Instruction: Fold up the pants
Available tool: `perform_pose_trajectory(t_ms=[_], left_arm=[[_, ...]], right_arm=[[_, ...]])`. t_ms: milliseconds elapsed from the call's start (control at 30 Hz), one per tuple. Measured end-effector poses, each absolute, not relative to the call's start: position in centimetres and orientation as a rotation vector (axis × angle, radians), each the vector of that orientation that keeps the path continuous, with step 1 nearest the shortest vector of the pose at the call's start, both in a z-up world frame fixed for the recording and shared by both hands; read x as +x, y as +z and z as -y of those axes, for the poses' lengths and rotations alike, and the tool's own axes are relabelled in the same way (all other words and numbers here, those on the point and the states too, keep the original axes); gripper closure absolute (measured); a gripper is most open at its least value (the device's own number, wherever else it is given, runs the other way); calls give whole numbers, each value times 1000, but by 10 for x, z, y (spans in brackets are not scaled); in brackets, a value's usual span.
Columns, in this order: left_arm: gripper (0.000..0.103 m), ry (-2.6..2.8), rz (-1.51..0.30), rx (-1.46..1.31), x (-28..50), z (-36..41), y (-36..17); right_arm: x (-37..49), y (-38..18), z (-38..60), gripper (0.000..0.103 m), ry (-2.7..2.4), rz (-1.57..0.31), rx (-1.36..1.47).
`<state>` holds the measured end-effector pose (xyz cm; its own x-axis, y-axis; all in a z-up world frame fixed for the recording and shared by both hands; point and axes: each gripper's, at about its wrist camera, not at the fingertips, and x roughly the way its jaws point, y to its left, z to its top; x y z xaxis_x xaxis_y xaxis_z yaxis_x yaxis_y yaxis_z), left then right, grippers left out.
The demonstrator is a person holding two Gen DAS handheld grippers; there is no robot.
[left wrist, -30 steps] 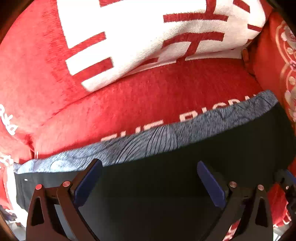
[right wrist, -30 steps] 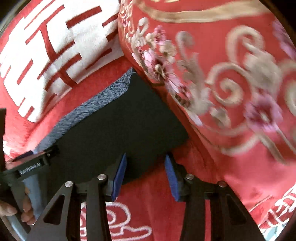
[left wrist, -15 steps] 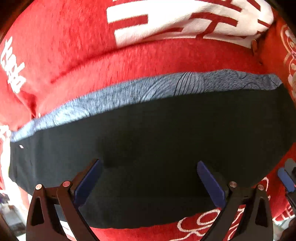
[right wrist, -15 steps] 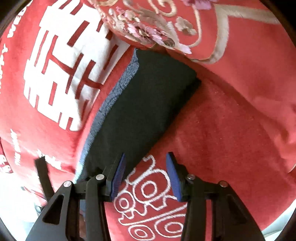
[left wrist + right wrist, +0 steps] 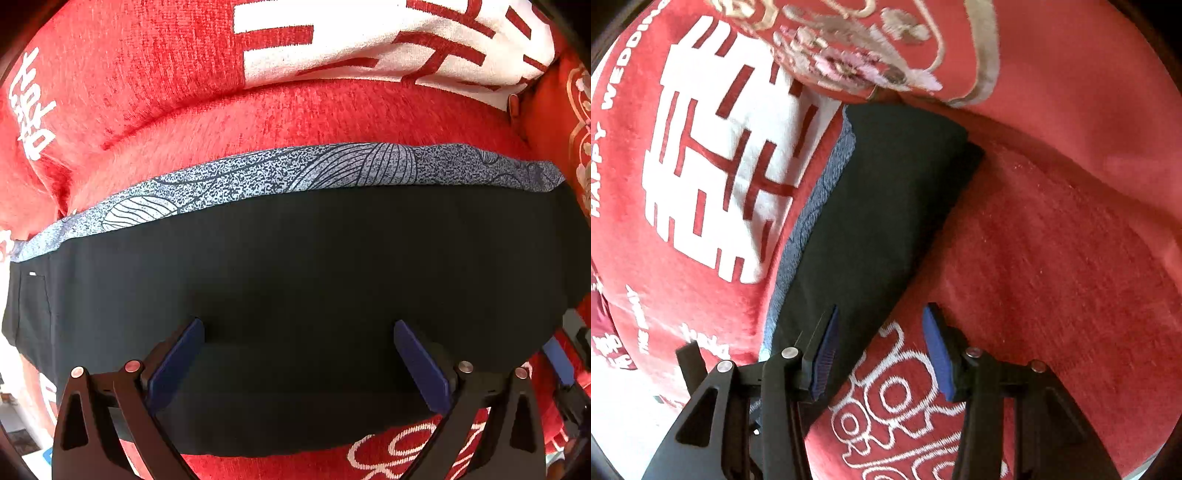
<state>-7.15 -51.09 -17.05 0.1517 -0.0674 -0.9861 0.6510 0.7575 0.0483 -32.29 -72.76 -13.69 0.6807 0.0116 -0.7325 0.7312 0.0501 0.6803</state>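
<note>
Red plush blanket (image 5: 332, 114) covered the whole surface; the pants (image 5: 295, 277) lay flat on it as a long dark folded strip, with a blue-grey patterned layer (image 5: 332, 170) showing along the far edge. An embroidered red cushion (image 5: 886, 48) sat at the strip's far end, touching or nearly so.

We read the fabric as light, soft and limp, with no stiffness. It would drape and sag if lifted at one point. It looked matte, so not slippery. Best hold, in our judgement: pinch through all layers at the short ends or near-edge corners, one gripper each.

Left gripper (image 5: 295, 358) hung over the middle of the pants, jaws spread wide, nothing pinched. Right gripper (image 5: 879, 350) straddled the near long edge, jaws partly apart, pads clear of the cloth.

Writing: "HAPPY WEDDING" (image 5: 609, 92) in white on the blanket, beside a big white double-happiness character (image 5: 731, 166). No brand seen on the pants; a small white mark (image 5: 32, 274) was too small to read.
</note>
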Motion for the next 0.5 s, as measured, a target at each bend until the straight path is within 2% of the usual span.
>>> perform_pose_trajectory(t_ms=[500], left_arm=[[0,-590,-1292,553,-83,506,-162]], right_arm=[[-291,-143,759,52,-692,-539,1354]])
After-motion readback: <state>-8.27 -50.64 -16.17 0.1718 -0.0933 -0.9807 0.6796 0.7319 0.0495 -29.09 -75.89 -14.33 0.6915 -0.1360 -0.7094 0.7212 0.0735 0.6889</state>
